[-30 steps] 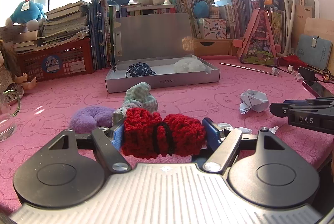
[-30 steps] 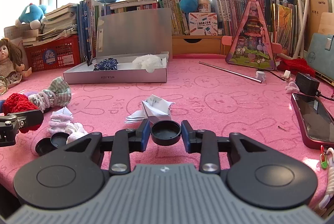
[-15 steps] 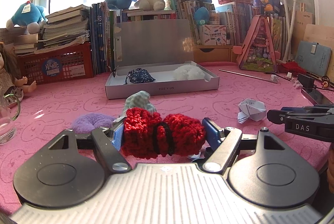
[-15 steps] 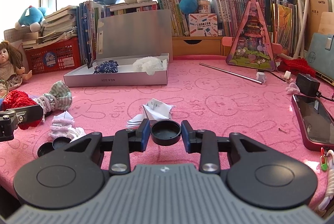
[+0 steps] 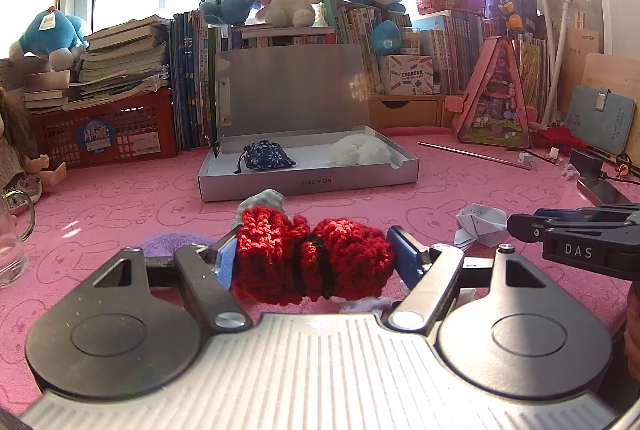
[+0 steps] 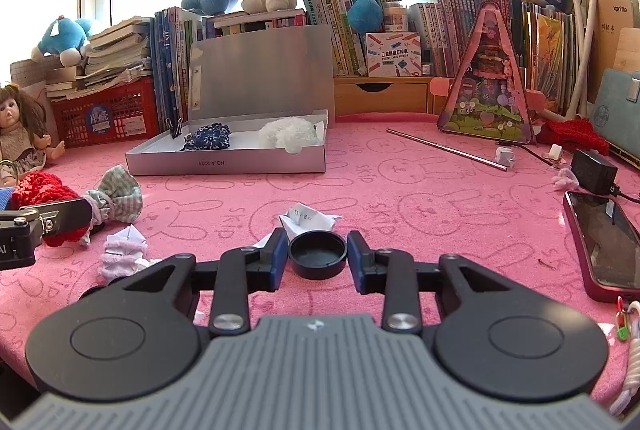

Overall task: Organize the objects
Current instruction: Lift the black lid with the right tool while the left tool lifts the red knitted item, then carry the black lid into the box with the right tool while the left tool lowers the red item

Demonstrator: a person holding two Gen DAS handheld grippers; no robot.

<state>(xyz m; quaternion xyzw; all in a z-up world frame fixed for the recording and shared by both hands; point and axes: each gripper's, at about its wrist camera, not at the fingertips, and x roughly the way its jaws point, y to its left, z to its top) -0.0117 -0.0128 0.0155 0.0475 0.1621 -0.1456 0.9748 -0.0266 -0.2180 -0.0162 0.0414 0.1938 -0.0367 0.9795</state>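
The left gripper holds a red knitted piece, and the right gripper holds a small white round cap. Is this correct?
Not quite. The small round cap in the right gripper is black, not white, as the right wrist view shows. The left gripper does hold the red knitted piece.

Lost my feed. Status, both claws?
Left claw shut on red knit piece. Right claw shut on black cap. Grey box open ahead.

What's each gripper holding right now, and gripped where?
Left gripper: red knitted piece, clamped end to end across its width. Right gripper: small black round cap, pinched on opposite sides of its rim.
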